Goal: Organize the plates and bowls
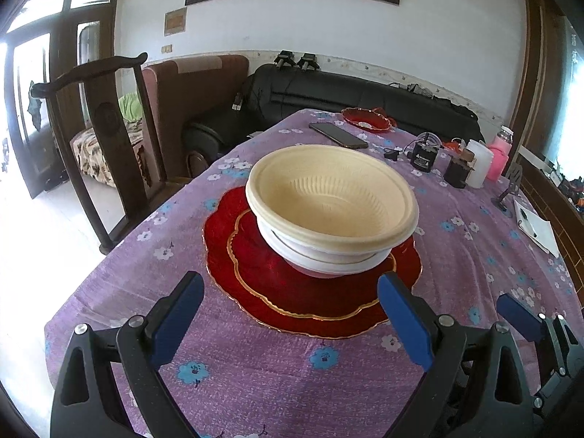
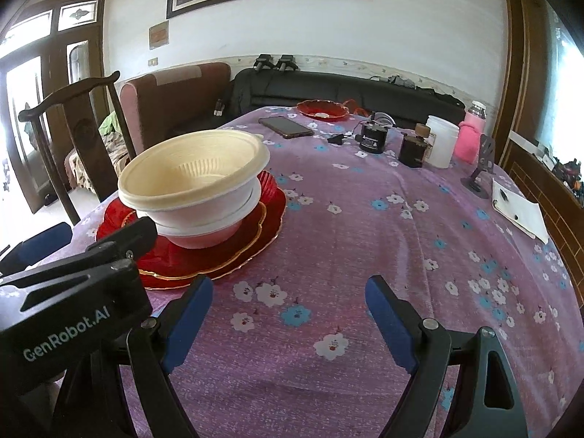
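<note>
A stack of bowls (image 1: 332, 215) sits on the red plates (image 1: 262, 284) near the near-left part of the table (image 1: 255, 383), which is covered in a purple flowered cloth. The top bowl is cream with a ribbed inside; under it are white bowls, nested and a little askew, so their rims show as offset bands. The plates are two, scalloped with a gold edge, the smaller lying on the larger.

The left gripper (image 1: 292, 314) hovers just short of the plates, pointing at the stack — its blue pads stand wide apart with nothing between them, touching neither plate nor bowl. The right gripper (image 2: 288, 314) is beside it, to the right of the plates, over bare cloth; its jaws too are spread and empty. In the right wrist view the stack (image 2: 193, 189) and plates (image 2: 204, 255) lie to the left of the gripper, with the left gripper's black body partly in front of them.

Beyond the stack, toward the far edge, lie a phone (image 1: 337, 135) and a small red dish (image 1: 367, 118). To the right of these stand a black device (image 1: 425, 155), a dark bottle (image 1: 458, 171), a white tub (image 1: 478, 164) and a pink bottle (image 1: 500, 153). A notebook (image 1: 536, 226) lies at the right edge. A dark wooden chair (image 1: 98, 138) stands left of the table — a black sofa (image 1: 365, 98) runs behind it.
</note>
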{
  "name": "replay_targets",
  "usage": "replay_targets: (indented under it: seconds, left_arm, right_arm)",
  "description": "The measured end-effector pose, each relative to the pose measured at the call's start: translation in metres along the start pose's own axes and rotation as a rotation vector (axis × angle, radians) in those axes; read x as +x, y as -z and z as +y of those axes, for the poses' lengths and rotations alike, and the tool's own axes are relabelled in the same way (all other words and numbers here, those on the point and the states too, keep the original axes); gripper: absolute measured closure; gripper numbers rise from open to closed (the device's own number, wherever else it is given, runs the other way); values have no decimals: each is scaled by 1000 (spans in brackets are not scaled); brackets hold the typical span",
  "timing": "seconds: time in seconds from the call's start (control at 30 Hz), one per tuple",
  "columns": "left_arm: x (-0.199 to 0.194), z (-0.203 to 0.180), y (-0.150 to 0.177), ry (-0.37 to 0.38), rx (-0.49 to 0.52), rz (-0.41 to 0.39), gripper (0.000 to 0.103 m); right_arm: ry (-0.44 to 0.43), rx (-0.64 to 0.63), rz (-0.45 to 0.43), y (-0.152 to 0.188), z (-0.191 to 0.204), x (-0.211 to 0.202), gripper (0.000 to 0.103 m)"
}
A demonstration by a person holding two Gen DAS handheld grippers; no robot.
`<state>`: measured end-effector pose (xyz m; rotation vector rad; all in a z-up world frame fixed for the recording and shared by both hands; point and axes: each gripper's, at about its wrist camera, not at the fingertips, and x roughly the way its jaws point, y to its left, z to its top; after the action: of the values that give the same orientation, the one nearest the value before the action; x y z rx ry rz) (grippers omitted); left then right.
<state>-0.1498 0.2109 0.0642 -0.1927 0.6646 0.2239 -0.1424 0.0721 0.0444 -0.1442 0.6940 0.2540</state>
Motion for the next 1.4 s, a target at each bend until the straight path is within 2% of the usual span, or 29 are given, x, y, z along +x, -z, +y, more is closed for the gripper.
replay_targets:
  seconds: [0.7,1.4]
  left_arm:
    - [14,15,0,10,-45,38,7]
    - [16,13,8,0,-48,49,7]
  right_arm:
    - [-10,10,44,0,5,17,14]
    - [-25,34,39,3,4,14,14]
